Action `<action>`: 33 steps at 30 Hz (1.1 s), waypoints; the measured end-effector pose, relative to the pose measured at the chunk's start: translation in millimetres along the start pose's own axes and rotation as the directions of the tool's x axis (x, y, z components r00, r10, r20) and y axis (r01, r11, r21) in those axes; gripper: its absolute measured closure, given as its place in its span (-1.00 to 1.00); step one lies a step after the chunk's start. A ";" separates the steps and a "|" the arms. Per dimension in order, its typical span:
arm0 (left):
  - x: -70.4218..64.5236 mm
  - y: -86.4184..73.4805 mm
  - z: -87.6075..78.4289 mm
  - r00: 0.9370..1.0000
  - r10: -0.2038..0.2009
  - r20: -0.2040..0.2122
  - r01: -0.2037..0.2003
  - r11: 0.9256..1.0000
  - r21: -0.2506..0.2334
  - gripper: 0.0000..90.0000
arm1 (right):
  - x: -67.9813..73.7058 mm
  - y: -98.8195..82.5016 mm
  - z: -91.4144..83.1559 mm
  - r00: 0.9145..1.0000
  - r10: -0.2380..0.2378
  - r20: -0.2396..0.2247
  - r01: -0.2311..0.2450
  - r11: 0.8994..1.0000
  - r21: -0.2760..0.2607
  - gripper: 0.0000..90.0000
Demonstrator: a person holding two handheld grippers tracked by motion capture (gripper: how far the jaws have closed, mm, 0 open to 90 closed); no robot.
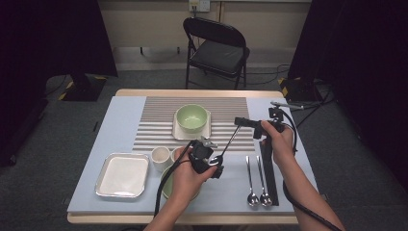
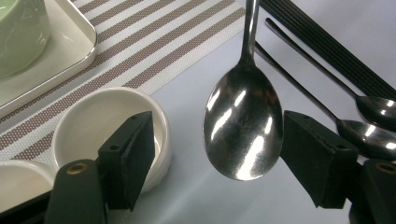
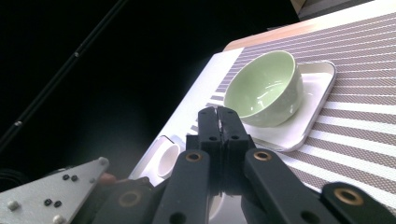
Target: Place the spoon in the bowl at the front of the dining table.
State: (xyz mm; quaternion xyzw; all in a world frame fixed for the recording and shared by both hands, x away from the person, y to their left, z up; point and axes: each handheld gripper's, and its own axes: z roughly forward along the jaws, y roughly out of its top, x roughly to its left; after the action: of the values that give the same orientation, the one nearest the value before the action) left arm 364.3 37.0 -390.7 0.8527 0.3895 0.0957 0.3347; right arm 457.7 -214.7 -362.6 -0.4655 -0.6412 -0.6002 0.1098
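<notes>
Two hand-held grippers work over the bench; the right hand-held gripper [image 1: 242, 121] has its jaws pressed together on the handle end of a spoon [image 2: 243, 126], which slants down from it toward the left hand-held gripper [image 1: 215, 159]; in the right gripper view the two black jaws meet flat with no gap showing between them; the left hand-held gripper [image 2: 219, 154] stands wide, its pads on either side of the spoon's bowl and apart from it, the bowl hanging nearer the right-hand pad in the left gripper view; beyond the left hand-held gripper's jaws sits a small white cup [image 2: 100, 121], and farther off a green bowl [image 1: 191, 118] rests in a white tray [image 1: 179, 132] on a striped mat [image 1: 154, 125]; just beside the spoon, on the side of the right hand-held gripper, two more spoons [image 1: 257, 185] lie on the bench [image 1: 120, 110] next to a black ribbed strip [image 1: 269, 178]; a silver-rimmed tray [image 1: 122, 174] lies well to the outer side of the left hand-held gripper; no brand, label or writing can be read on any of these things.
</notes>
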 end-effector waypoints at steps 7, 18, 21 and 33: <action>4.5 -1.5 -5.2 1.000 -0.008 0.024 0.008 1.000 -0.002 -0.43 | -1.1 4.3 0.3 1.000 0.003 0.016 -0.002 1.000 -0.028 1.00; 15.9 -9.1 -13.0 0.999 -0.026 0.038 0.026 0.999 -0.022 -0.47 | -4.0 10.4 4.0 1.000 0.016 0.022 -0.015 0.999 -0.039 1.00; 18.9 -11.2 -15.4 0.998 -0.037 0.049 0.038 0.999 -0.023 -0.49 | -4.9 11.8 6.2 1.000 0.014 0.016 -0.013 0.999 -0.040 1.00; 31.8 -19.1 -24.2 0.996 -0.058 0.072 0.061 0.997 -0.048 -0.54 | -8.6 16.8 8.8 0.999 0.026 0.026 -0.024 0.998 -0.056 1.00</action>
State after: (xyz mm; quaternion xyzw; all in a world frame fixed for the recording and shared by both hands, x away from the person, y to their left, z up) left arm 364.1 81.2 -387.8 0.8349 0.4001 0.0652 0.3722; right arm 478.3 -213.6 -359.7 -0.4842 -0.6197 -0.6102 0.0956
